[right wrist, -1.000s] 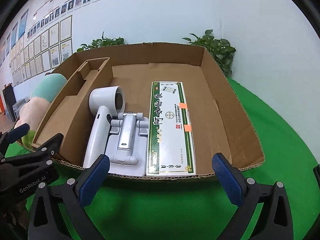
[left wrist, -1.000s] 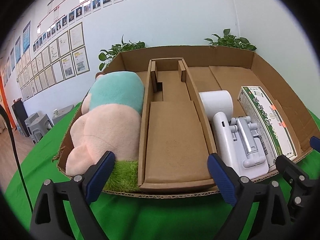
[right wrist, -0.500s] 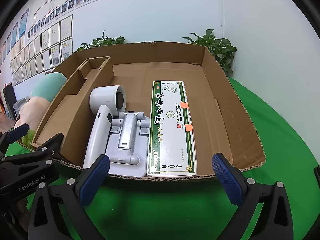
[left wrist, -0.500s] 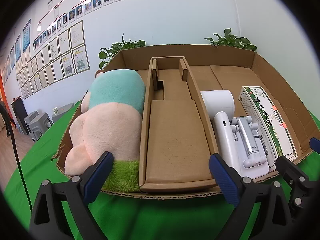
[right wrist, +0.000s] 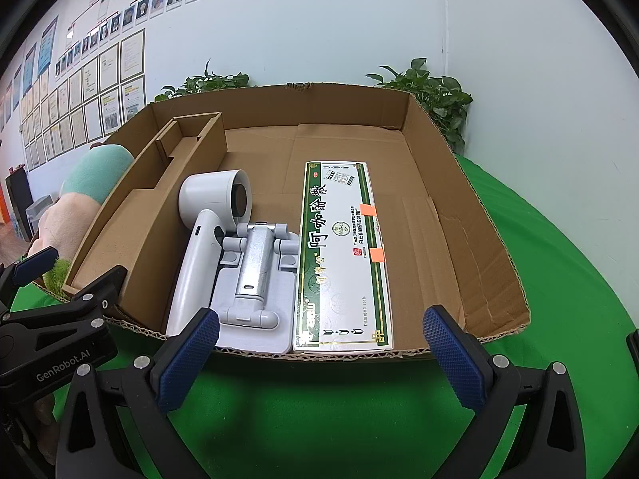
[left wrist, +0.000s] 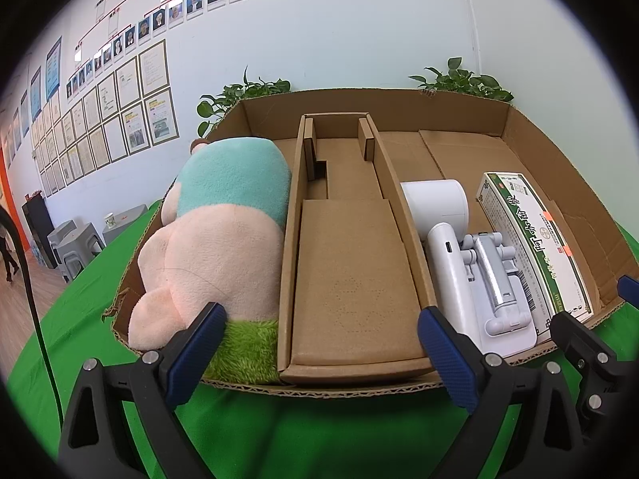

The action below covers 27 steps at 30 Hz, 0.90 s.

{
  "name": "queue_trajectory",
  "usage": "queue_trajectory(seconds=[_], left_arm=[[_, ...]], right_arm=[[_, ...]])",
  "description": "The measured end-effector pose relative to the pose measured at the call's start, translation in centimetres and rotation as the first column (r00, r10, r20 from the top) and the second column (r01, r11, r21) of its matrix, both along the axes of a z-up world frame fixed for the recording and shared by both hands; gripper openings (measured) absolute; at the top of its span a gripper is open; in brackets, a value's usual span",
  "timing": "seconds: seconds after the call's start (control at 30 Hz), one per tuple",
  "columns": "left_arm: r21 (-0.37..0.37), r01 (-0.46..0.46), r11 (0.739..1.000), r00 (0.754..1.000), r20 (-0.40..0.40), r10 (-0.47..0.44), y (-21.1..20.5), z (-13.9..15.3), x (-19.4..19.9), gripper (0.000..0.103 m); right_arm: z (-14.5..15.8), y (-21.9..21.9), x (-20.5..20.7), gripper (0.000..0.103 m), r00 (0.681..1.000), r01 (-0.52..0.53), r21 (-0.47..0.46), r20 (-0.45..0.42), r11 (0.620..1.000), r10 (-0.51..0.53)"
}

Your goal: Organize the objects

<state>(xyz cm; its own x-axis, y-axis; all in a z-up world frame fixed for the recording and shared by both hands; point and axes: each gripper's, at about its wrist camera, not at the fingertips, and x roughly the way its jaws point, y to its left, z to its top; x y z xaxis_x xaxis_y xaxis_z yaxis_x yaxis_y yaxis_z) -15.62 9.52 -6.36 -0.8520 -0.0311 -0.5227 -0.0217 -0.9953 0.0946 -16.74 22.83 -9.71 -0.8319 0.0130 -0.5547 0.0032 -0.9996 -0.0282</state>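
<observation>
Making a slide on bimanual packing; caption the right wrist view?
Open right gripper faces a cardboard tray holding hair dryer, phone stand and medicine box.

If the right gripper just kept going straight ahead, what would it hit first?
Probably the near cardboard rim of the box, just ahead of the open right gripper. If it clears the rim, the green-and-white medicine carton lies next in line; height above the rim is unclear.
</observation>
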Motion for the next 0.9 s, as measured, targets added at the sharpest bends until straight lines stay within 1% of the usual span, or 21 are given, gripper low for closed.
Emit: queue_trajectory(seconds=[0.9], left_arm=[[0.002,0.0,1.0,1.0,0.001,0.0,0.01,0.0,-0.04,0.098]], right_arm=[[0.01,-0.01,0.02,0.103,1.0,0.0,0.0,0.0,1.0,0.0]])
